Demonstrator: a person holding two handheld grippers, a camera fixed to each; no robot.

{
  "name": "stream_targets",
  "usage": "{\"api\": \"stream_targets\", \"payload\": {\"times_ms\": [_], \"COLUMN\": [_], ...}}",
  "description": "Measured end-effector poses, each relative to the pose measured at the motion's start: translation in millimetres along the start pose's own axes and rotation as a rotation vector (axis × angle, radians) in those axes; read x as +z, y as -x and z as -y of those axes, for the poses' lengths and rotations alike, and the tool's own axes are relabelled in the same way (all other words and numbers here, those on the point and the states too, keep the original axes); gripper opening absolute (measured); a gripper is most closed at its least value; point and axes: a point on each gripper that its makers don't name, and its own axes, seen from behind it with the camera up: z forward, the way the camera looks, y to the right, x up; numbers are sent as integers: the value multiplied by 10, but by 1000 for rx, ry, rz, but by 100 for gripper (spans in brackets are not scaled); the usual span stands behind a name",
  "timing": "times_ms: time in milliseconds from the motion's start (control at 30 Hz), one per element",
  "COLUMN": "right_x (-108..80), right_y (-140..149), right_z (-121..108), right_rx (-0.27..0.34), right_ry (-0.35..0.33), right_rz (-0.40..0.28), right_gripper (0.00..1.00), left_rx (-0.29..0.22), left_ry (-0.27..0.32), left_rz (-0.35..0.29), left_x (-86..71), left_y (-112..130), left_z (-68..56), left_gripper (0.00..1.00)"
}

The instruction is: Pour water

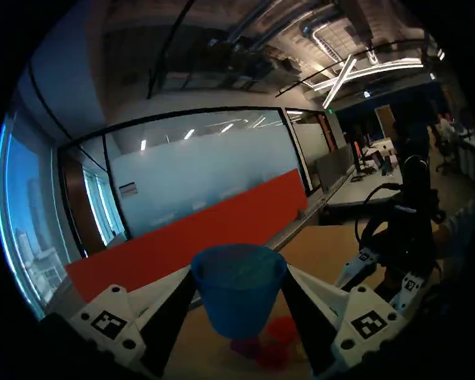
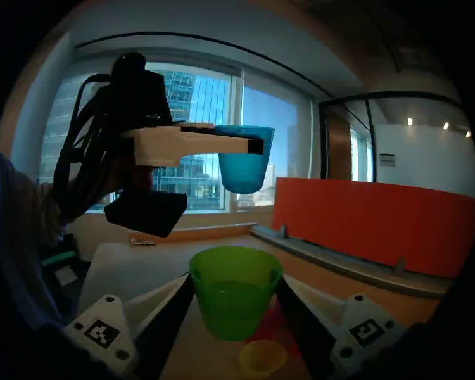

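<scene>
While clamping blue cup (image 1: 239, 304) in left hand-held gripper (image 1: 239, 278) and seemingly part-filled green cup (image 2: 234, 304) in right hand-held gripper (image 2: 234, 282), could splash counter (image 2: 136, 269) if tipped off-line.

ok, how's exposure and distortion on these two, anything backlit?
Right gripper view: windows backlight the left gripper and its blue cup, hand near-black; green cup evenly lit. Left gripper view: dim overall, ceiling lights glare, fisheye bows the glass wall frame.
</scene>
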Motion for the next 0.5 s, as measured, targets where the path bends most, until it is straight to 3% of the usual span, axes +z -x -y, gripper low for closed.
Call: {"api": "stream_targets", "payload": {"times_ms": [267, 500], "right_x": [-4, -5], "right_y": [-35, -44], "right_z": [-5, -1], "right_rx": [-3, -4], "right_ry": [6, 10], "right_rz": [0, 2], "right_gripper": [90, 90], "left_rx": [-167, -234], "left_ry": [41, 56], "left_rz": [-9, -6], "left_x": [-7, -32], "left_y": [59, 134], "left_z": [-22, -42], "left_gripper": [87, 87]}}
